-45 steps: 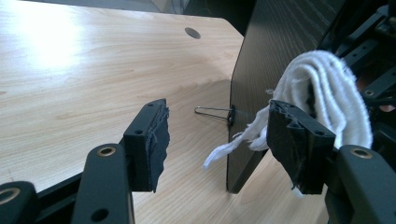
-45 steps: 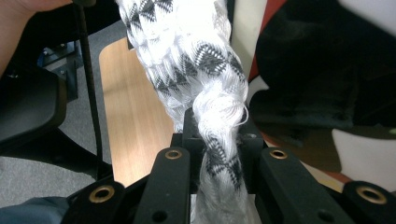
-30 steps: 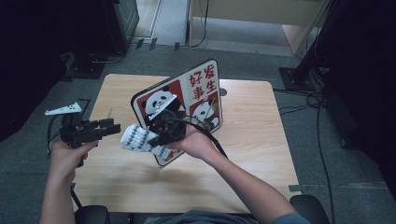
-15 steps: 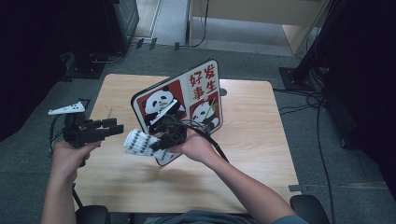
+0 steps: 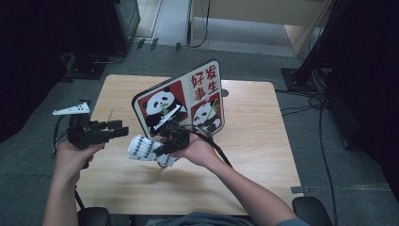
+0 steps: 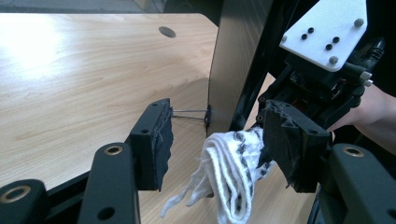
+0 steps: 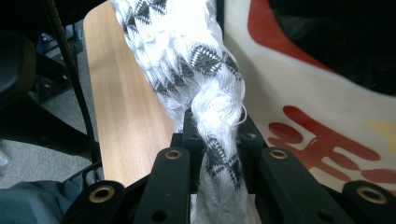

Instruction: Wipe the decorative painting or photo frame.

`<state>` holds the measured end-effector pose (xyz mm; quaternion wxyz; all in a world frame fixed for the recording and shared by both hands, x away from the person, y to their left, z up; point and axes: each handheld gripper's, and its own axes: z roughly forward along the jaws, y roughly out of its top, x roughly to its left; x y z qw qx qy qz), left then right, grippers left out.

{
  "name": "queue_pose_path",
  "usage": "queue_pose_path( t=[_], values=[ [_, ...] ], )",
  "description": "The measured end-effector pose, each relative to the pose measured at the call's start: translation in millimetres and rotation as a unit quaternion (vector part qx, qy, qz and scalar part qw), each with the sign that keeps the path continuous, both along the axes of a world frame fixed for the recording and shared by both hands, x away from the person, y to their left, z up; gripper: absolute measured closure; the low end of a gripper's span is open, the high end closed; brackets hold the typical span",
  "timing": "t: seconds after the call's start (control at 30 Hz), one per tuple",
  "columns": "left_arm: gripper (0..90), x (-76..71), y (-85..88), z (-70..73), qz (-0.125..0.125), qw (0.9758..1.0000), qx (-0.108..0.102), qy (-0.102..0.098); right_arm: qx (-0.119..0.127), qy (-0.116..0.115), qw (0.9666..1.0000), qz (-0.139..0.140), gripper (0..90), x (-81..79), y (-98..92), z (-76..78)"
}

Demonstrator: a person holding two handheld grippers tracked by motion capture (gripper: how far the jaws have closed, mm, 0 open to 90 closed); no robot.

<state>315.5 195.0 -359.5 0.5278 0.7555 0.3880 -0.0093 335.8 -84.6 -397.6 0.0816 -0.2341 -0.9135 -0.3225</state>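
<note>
The table [image 5: 263,141] spreads under me, wood-topped, and the panda sign [image 5: 188,101] stands tilted on it just beyond my hands. My right gripper [image 5: 162,149] sits in front of the sign, jaws clamped tight on the sock [image 5: 143,148], a white one with black pattern, bunched and hanging above the table. My left gripper [image 5: 120,129] hovers level just left of the sock; its jaws have just been closing a little yet stand apart, not pressing it.
</note>
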Motion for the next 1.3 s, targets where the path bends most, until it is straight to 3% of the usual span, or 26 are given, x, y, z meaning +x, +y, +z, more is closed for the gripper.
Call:
queue_pose_path(
  t=[0.8,1.17,1.3],
  values=[
    [45.4,5.5,-29.2,-5.4,-0.036,0.9992,0.013,0.009,-0.009,0.001,0.9999,0.006,79.8,-4.0,-3.3,-29.3],
    [52.8,16.2,-48.1,-7.7,-0.06,0.998,0.017,0.007,-0.007,-0.009,0.9999,0.003,78.7,-6.2,-8.3,-43.1],
    [55.8,20.4,-54.8,-9.1,-0.067,0.9974,0.018,0.016,-0.009,-0.008,0.9999,0.003,78.7,-7.6,-9.5,-49.3]
  ],
)
